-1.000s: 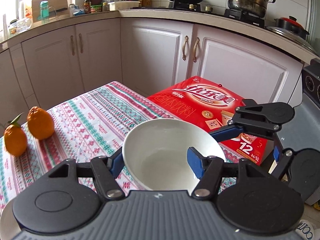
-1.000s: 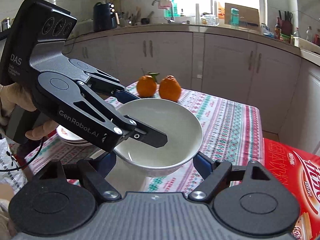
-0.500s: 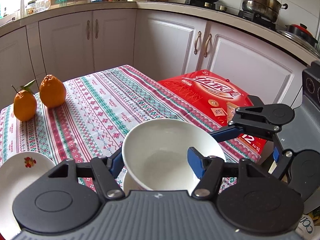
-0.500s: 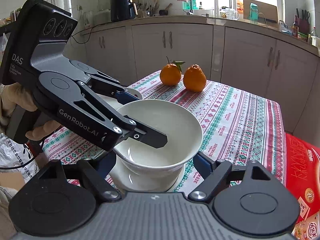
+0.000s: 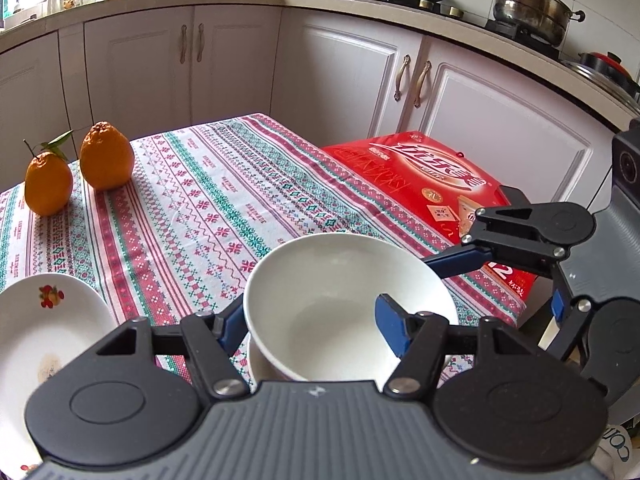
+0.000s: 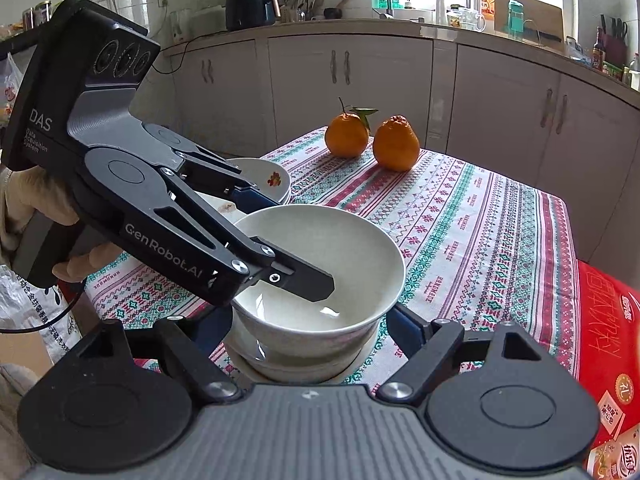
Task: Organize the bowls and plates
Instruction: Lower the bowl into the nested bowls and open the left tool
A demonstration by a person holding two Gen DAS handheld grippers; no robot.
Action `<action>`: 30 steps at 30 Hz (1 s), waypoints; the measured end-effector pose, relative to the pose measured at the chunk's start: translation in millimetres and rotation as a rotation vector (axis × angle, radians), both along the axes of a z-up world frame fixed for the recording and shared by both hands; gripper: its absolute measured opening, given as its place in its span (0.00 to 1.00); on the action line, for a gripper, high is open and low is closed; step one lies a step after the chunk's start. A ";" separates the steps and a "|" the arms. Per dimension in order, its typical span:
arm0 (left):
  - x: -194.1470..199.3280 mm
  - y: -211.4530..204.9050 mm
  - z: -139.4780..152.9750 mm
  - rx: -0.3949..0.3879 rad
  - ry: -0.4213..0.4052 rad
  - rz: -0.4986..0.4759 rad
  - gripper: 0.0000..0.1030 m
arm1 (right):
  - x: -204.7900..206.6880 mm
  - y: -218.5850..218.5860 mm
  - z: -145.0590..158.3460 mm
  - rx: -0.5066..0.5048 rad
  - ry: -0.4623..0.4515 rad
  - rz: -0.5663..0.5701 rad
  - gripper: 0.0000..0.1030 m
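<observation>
Left gripper [image 6: 276, 248]: matte black linkage arms, silver pivot screws, blue finger pads, grey ribbed body; white lettering "GenRobot.AI" and "DAS Data Acquisition System"; three round lenses at 11 o'clock. Bare-skinned hand [image 6: 36, 216] on handle, black cable below. Right gripper [image 6: 308, 328]: same black arms, blue pads, round black discs.

You had two white bowls [image 6: 320, 256], one sitting in the other [image 6: 288, 364], two oranges [image 5: 48, 184] [image 5: 106, 156], one stack of plates [image 5: 36, 328], one red box [image 5: 432, 184] and two grippers [image 5: 310, 328] [image 6: 308, 320].
</observation>
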State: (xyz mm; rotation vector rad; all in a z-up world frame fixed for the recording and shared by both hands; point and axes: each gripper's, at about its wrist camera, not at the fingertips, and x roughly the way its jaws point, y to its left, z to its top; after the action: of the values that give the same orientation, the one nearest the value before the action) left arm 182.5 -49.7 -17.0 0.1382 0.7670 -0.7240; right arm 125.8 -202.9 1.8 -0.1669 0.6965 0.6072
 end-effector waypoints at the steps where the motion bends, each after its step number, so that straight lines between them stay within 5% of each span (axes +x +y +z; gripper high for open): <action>1: -0.3 0.4 -0.4 -0.001 0.002 0.001 0.64 | 0.0 0.6 -0.5 -0.003 0.001 0.001 0.85; 15: -3.3 3.0 -6.3 0.007 0.003 -0.006 0.66 | -0.7 4.4 -6.3 -0.025 0.011 0.007 0.85; 22: -3.8 4.6 -5.1 -0.007 -0.018 -0.010 0.84 | -4.6 6.1 -2.8 -0.024 -0.017 0.026 0.95; 30: -9.9 14.6 6.3 -0.023 -0.050 -0.011 0.90 | -5.9 2.6 -0.8 -0.025 -0.011 0.028 1.00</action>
State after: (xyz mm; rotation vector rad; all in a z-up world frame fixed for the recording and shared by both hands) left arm 172.5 -35.2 -10.7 0.1397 0.7103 -0.7369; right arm 119.9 -200.3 0.9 -0.2035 0.6924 0.6243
